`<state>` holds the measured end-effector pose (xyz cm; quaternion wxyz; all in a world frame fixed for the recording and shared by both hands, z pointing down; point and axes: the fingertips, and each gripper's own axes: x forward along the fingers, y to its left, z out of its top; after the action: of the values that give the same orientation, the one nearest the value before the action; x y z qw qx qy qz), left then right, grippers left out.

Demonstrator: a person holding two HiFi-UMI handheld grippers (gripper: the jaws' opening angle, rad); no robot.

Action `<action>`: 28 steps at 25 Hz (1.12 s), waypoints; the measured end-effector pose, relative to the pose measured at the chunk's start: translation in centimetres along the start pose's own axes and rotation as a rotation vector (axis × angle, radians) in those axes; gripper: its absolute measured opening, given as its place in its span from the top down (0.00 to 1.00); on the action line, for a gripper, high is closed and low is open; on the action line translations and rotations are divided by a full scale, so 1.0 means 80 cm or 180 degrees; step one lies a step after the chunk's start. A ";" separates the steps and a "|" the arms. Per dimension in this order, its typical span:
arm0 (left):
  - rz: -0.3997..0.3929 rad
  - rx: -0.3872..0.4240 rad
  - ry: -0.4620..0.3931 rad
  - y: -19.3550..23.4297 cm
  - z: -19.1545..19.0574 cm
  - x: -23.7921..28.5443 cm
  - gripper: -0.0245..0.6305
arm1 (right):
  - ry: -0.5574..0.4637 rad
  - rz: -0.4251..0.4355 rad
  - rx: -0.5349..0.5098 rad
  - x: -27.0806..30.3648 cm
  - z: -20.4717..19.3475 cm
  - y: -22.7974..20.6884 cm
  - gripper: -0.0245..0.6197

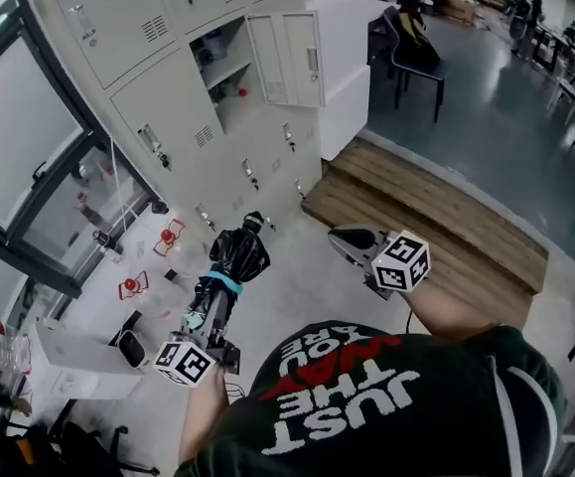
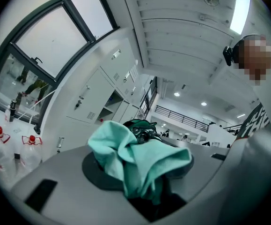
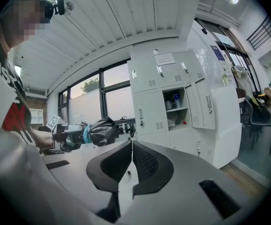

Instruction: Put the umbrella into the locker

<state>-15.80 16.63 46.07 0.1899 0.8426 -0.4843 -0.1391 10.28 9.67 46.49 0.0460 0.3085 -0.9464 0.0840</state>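
- Clamped on umbrella (image 1: 237, 254) in left gripper (image 1: 215, 296); held level, well short of open locker (image 1: 252, 107)
- Right gripper (image 1: 345, 240) closed, empty
- Remaining, seemingly: approach, insert, release

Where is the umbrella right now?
In the head view's lower left, the umbrella is clamped in the left gripper, pointing toward the white lockers.

wooden platform (image 1: 436, 222): just right of and beyond the right gripper (image 1: 340, 238) | black chair (image 1: 416, 56): far ahead of it | red-capped bottles (image 1: 171, 235): on the floor, left of the left gripper (image 1: 223, 284) | window (image 1: 24, 157): farther left
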 end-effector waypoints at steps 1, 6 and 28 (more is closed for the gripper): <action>0.0006 -0.0005 -0.0021 -0.008 0.001 0.028 0.65 | -0.0009 0.0025 -0.0030 -0.004 0.006 -0.026 0.91; 0.0063 -0.0031 -0.0093 -0.032 0.006 0.143 0.65 | -0.0041 0.0083 0.0005 -0.008 0.034 -0.139 0.91; -0.0014 -0.0158 0.0032 0.134 0.037 0.429 0.65 | 0.0187 0.0065 -0.0144 0.176 0.083 -0.362 0.91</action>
<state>-8.33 -18.66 46.59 0.2128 0.8394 -0.4779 -0.1473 15.82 -22.70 45.74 0.0799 0.2951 -0.9494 0.0721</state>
